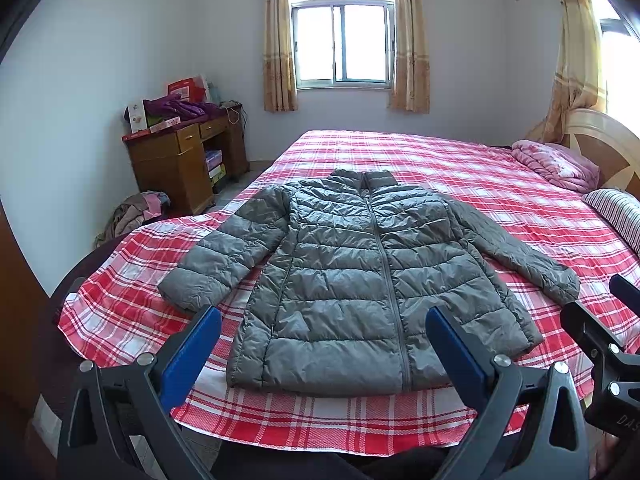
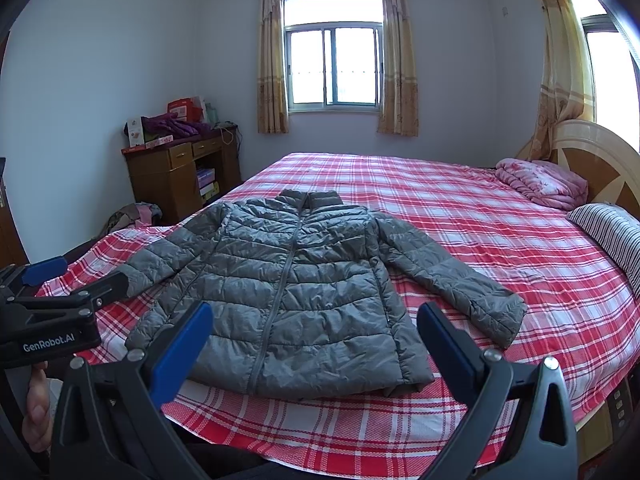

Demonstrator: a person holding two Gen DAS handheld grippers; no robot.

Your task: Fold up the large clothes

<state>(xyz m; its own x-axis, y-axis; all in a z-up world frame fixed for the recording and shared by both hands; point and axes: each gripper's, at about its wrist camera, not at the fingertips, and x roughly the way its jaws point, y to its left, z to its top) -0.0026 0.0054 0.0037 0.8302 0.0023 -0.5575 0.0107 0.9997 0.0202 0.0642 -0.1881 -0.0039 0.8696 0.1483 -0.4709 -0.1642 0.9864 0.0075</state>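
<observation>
the fold has not begun: one grey puffer jacket (image 1: 352, 280) lies flat, front up and zipped, near the foot edge of the bed (image 1: 500, 184), hem toward the person and both sleeves splayed out, while the left gripper (image 1: 323, 342) and the right gripper (image 2: 315, 338) hover above that edge with jaws spread wide and nothing between them. the next move probably calls for pinching a sleeve (two in all) and laying it across the chest; the count is one jacket, two grippers.
</observation>
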